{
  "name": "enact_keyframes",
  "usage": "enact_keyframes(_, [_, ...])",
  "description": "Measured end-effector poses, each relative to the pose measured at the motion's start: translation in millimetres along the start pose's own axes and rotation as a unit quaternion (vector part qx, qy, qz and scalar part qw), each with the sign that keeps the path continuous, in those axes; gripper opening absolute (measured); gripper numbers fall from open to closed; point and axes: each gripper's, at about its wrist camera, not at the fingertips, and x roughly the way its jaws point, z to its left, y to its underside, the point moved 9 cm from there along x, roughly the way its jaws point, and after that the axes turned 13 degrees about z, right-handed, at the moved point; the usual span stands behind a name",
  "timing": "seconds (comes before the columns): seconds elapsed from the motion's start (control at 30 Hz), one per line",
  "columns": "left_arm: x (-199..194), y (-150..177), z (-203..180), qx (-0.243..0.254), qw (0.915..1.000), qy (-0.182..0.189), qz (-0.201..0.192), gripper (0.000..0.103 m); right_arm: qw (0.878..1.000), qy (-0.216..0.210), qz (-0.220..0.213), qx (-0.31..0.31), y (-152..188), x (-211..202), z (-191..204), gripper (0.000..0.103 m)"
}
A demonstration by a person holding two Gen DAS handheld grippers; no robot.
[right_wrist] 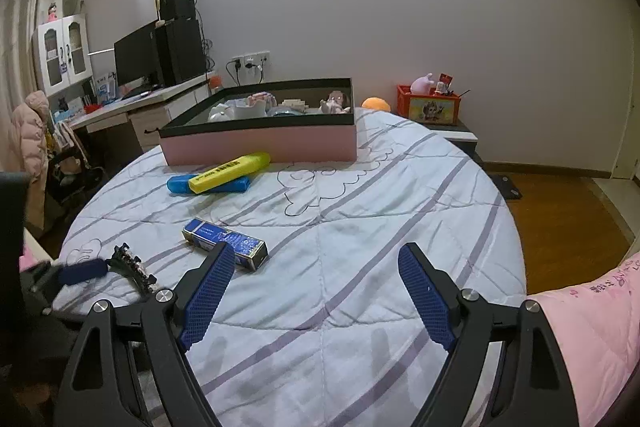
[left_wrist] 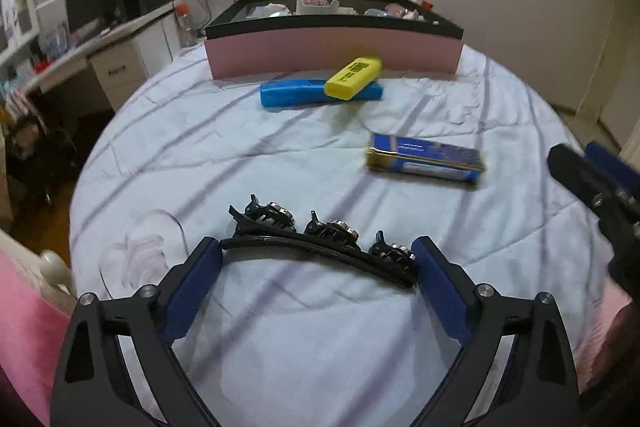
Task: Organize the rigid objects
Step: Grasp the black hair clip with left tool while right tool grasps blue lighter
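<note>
A black strip carrying three black hair clips (left_wrist: pixel 332 227) lies on the striped bedspread (left_wrist: pixel 280 327). My left gripper (left_wrist: pixel 316 247) stands wide around it, blue pads close to both ends; I see no firm press. The clips (right_wrist: pixel 130 265) and one left finger (right_wrist: pixel 82 271) show in the right wrist view. My right gripper (right_wrist: pixel 317 249) is open over the bedspread (right_wrist: pixel 360 211) with nothing between its fingers; one finger (left_wrist: pixel 592 171) shows at the left view's edge. A blue-and-gold box (right_wrist: pixel 226 243) (left_wrist: pixel 424 159) lies just past its left fingertip. A yellow highlighter (left_wrist: pixel 354 77) (right_wrist: pixel 230 171) rests on a blue case (left_wrist: pixel 292 93) (right_wrist: pixel 180 184).
A pink box with a black rim (left_wrist: pixel 332 51) (right_wrist: pixel 260 145) holding several small items stands at the far side of the bed. A desk with a monitor (right_wrist: pixel 136 57) is at the left. A red crate (right_wrist: pixel 428 107) and an orange ball (right_wrist: pixel 376 103) sit beyond. A pink quilt (right_wrist: pixel 592 327) lies right.
</note>
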Motion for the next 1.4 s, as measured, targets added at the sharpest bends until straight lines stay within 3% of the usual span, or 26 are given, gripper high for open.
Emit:
enact_keyframes(0.17, [-1,-3,21,0.012,0.9999,0.000,-0.007,0.096,1.000,-0.007,0.012,-0.011,-4,8,7,0.085])
enact_keyframes(0.3, [-1,-1,35,0.012,0.9996,0.027,-0.002,0.096,0.999,-0.009,0.030,-0.031,-4,20,18,0.085])
enact_keyframes(0.6, [-3,-6,32,0.012,0.9994,0.026,-0.019,0.096,0.991,-0.003,0.110,-0.077,-3,62,49,0.085])
enact_keyframes(0.8, [-3,-8,37,0.006,0.9995,-0.001,-0.031,0.096,0.991,0.000,0.129,-0.041,-9,73,64,0.085])
enact_keyframes(0.9, [-5,-8,41,0.009,0.9992,-0.009,-0.039,0.096,0.991,0.008,0.132,0.020,-8,74,57,0.085])
enact_keyframes(1.0, [-7,-9,49,0.009,0.9988,-0.017,-0.044,0.096,0.990,-0.010,0.125,0.067,-6,68,58,0.085])
enact_keyframes(1.2, [-6,-13,65,0.012,0.9985,-0.026,-0.048,0.096,0.987,0.013,0.143,0.076,-5,78,73,0.085])
enact_keyframes(1.4, [1,-18,65,0.018,0.9989,-0.008,-0.042,0.096,0.985,0.024,0.143,0.094,-16,89,75,0.086])
